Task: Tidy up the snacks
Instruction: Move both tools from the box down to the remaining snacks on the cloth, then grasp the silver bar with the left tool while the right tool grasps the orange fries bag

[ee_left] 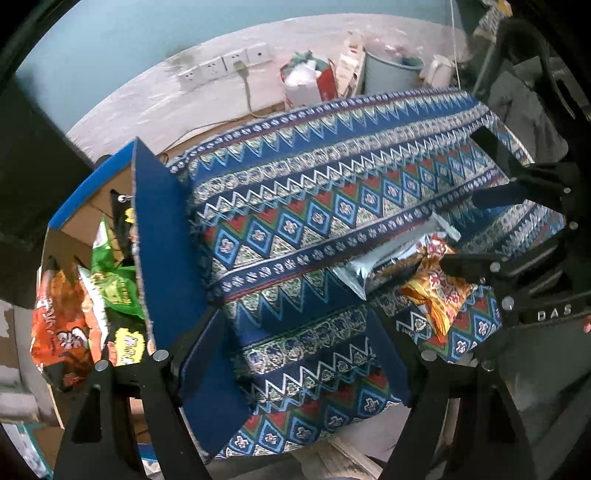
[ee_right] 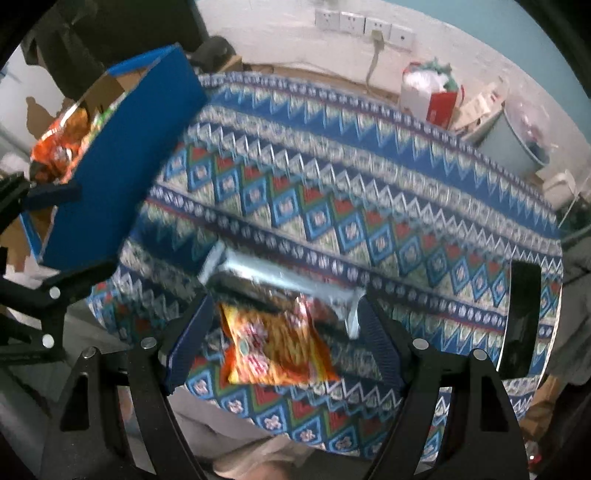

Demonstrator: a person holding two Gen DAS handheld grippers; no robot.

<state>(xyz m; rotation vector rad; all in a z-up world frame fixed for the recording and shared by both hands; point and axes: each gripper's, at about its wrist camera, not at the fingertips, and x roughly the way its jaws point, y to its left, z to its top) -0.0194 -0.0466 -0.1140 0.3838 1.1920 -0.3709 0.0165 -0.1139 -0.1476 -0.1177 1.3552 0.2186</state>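
Patterned tablecloth [ee_right: 369, 192] | wall sockets [ee_right: 364, 23] behind | blue box [ee_right: 122, 166] at edge

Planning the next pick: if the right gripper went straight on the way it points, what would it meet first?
Most likely the orange-yellow snack packet, lying between the open fingers of the right gripper, with the silver snack bag just beyond. Depth is uncertain in the blur.

Two close, downward-tilted wrist views from opposite ends of the patterned tablecloth [ee_left: 314, 206], both sharing the blue box [ee_right: 122, 162].
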